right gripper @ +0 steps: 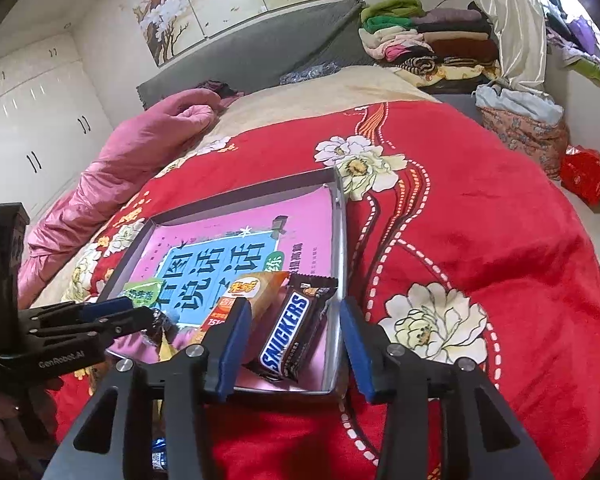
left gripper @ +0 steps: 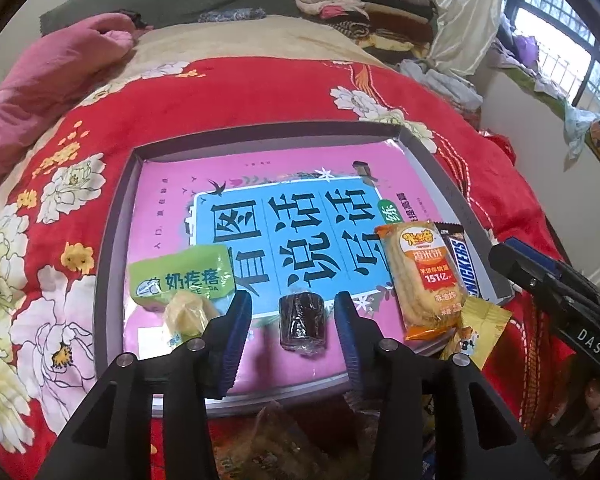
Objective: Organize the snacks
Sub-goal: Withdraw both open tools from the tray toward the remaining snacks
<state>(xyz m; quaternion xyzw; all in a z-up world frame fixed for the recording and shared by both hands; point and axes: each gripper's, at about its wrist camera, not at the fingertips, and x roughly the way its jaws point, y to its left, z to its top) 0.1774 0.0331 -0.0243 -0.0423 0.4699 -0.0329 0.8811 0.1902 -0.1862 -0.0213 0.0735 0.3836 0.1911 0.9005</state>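
Both tools angled down over the snack tray on the bed, jaws parted and gripping nothing.

The left tool [left gripper: 292,320] tilts steeply toward the grey tray [left gripper: 112,240]; its blue pads stand apart on either side of a small dark wrapped snack [left gripper: 302,326] lying on the pink book cover, with clear gaps both sides. A green packet [left gripper: 182,280] lies to its left, an orange rice-cracker packet [left gripper: 424,280] and a Snickers bar [left gripper: 462,260] to its right, and a yellow wrapper [left gripper: 480,328] at the tray's near right corner. The right tool [right gripper: 294,328] slants down less steeply at the tray's near right end, pads apart with the Snickers bar [right gripper: 296,332] lying flat between them, untouched. The tray rests on the red floral quilt [right gripper: 480,220].
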